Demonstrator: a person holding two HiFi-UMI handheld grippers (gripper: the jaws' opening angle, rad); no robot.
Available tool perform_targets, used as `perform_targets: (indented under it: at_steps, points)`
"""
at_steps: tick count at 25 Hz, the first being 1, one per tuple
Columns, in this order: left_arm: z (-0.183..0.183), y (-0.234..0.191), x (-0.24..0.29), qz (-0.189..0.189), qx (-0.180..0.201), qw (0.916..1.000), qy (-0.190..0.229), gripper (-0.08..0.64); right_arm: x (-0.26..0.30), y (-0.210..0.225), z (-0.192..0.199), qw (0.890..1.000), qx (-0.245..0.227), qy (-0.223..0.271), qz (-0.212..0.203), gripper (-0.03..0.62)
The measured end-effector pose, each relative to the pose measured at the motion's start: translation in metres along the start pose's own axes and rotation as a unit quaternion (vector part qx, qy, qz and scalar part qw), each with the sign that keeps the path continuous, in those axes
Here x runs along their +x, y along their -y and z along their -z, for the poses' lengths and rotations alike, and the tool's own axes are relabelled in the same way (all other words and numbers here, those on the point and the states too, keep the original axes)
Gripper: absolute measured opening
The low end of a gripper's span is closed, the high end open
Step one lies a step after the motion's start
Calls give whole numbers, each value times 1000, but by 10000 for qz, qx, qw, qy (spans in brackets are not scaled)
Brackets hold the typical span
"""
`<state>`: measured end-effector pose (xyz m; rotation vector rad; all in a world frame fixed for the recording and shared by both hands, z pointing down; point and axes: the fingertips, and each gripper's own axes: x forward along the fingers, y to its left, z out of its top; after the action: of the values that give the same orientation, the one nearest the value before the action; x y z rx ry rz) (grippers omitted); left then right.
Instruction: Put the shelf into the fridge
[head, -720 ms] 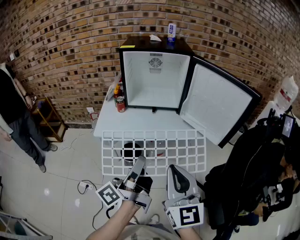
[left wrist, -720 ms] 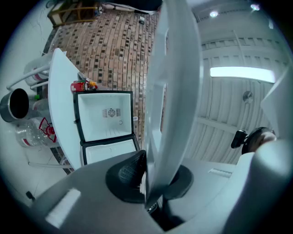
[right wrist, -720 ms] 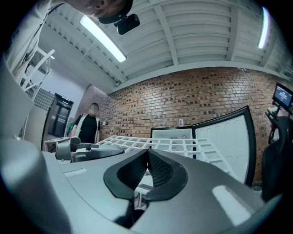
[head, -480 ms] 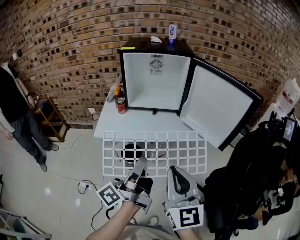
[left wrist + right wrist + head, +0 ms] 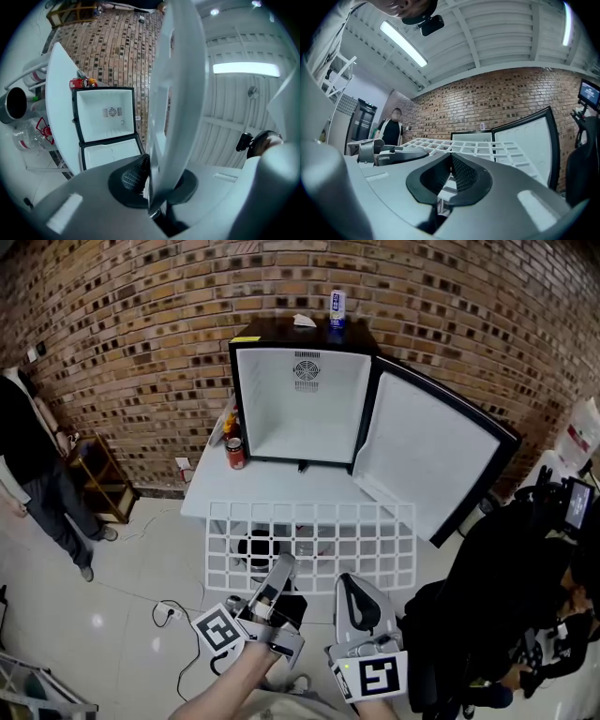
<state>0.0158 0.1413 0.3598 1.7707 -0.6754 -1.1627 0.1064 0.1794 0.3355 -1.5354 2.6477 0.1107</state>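
Head view shows the brick wall (image 5: 141, 334) at the far side, and against it the fridge (image 5: 302, 399) standing on a white table (image 5: 272, 495), its cavity bare and white. The fridge door (image 5: 427, 460) is swung wide to the right, so the mouth is free for what I carry. That is the shelf (image 5: 314, 545), a white grid I hold roughly level in the air just near the table's front edge, short of the fridge and not yet inside. I hold it by its near edge so the far edge can lead into the opening. My left gripper (image 5: 281, 566) pinches that edge left of centre; in the left gripper view the dark pads are clamped on a shelf bar (image 5: 180, 93), with the grid running away from the camera. My right gripper (image 5: 347, 581) is pressed shut on the same edge further right, and in the right gripper view the grid (image 5: 478, 147) spreads out flat from between the pads. Two holds set apart should stop the wide grid twisting, I judge. A red can (image 5: 235, 454) stands on the table left of the fridge, clear of the path, and a smaller can (image 5: 337, 304) sits on top.
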Motion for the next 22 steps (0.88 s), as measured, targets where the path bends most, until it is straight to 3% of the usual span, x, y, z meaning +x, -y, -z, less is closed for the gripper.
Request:
perform_targets:
  at_steps: [22]
  points:
    - [-21, -37, 38, 95, -150, 9997, 175, 23, 44, 26, 17, 9998, -148, -21, -121, 0]
